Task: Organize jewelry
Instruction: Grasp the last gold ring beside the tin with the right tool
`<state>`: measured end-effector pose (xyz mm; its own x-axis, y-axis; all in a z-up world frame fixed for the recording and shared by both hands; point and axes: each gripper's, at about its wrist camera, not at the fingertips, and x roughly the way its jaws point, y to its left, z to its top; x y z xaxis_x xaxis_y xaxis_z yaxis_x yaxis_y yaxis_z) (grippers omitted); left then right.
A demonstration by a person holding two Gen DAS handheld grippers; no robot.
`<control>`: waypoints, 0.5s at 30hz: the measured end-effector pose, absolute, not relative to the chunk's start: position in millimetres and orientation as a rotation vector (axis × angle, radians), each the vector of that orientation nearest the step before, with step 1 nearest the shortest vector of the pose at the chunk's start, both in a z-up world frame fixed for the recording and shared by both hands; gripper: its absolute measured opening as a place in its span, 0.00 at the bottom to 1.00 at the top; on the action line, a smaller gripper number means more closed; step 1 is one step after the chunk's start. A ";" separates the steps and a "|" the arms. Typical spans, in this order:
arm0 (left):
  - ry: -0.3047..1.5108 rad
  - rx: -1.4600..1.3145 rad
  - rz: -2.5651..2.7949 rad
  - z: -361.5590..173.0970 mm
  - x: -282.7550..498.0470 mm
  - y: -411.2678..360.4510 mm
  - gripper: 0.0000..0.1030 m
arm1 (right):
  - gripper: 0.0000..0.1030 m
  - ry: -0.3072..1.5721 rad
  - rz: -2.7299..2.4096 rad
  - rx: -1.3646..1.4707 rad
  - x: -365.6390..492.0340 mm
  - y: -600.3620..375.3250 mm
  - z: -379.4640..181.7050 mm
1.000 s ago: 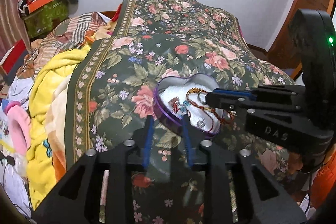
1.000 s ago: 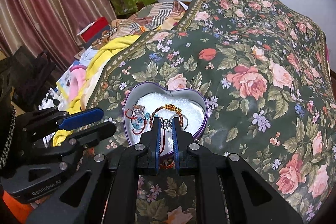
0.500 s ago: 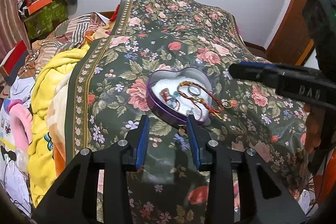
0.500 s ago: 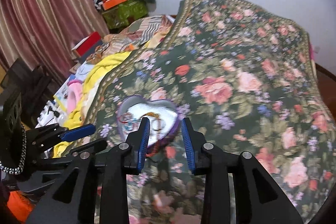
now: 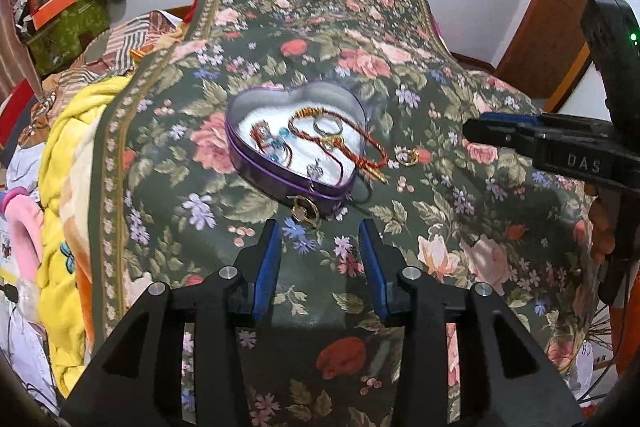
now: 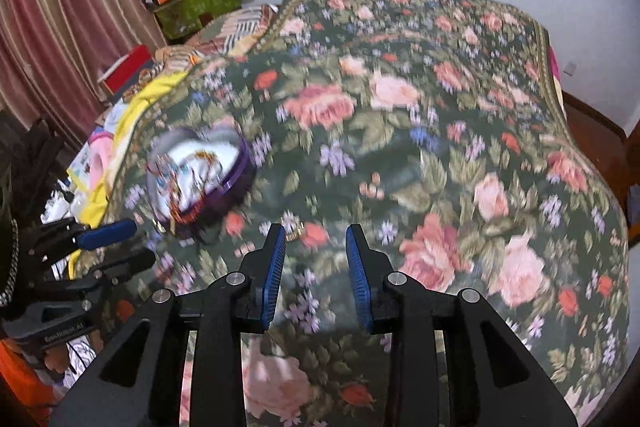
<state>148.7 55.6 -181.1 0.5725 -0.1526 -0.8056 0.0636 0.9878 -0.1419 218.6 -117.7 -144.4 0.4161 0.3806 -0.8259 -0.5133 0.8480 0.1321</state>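
Low in the left wrist view, the left gripper [image 5: 320, 231] hovers with its blue pads well apart and nothing between them. Just above their tips lies a small gold ring [image 5: 303, 211] on the floral bedspread [image 5: 460, 211], touching or nearly touching the near wall of the purple heart-shaped tin [image 5: 240, 151] at frame centre.

In the right wrist view the right gripper [image 6: 316, 239] is likewise spread and empty, low centre, over the bedspread. A gold ring [image 6: 293, 225] shows just past its left pad, though blur makes it hard to read.

Inside the tin, on white padding, sit a red-and-gold braided bracelet [image 5: 352, 143], whose tail hangs over the right rim, and some blue-beaded pieces [image 5: 276, 143]. Another gold ring [image 5: 407, 157] lies on the cloth right of the tin.

The rings are probably light, hard and slippery, and sink slightly into the soft fabric; pinching across the band's outer edges seems safest. The bracelet looks limp and should be taken at mid-cord.
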 end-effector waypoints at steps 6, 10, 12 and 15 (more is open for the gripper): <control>0.978 -0.104 -0.141 -193.0 158.4 55.0 0.38 | 0.27 1.036 0.578 -0.221 215.1 -110.7 -163.4; 0.967 -0.111 -0.144 -195.8 162.6 56.2 0.38 | 0.27 1.056 0.593 -0.226 219.5 -105.1 -171.6; 0.959 -0.110 -0.145 -196.9 164.0 56.8 0.36 | 0.27 1.064 0.596 -0.227 220.8 -102.9 -174.6; 0.952 -0.099 -0.137 -197.7 165.5 58.0 0.30 | 0.27 1.074 0.606 -0.230 223.1 -98.1 -178.4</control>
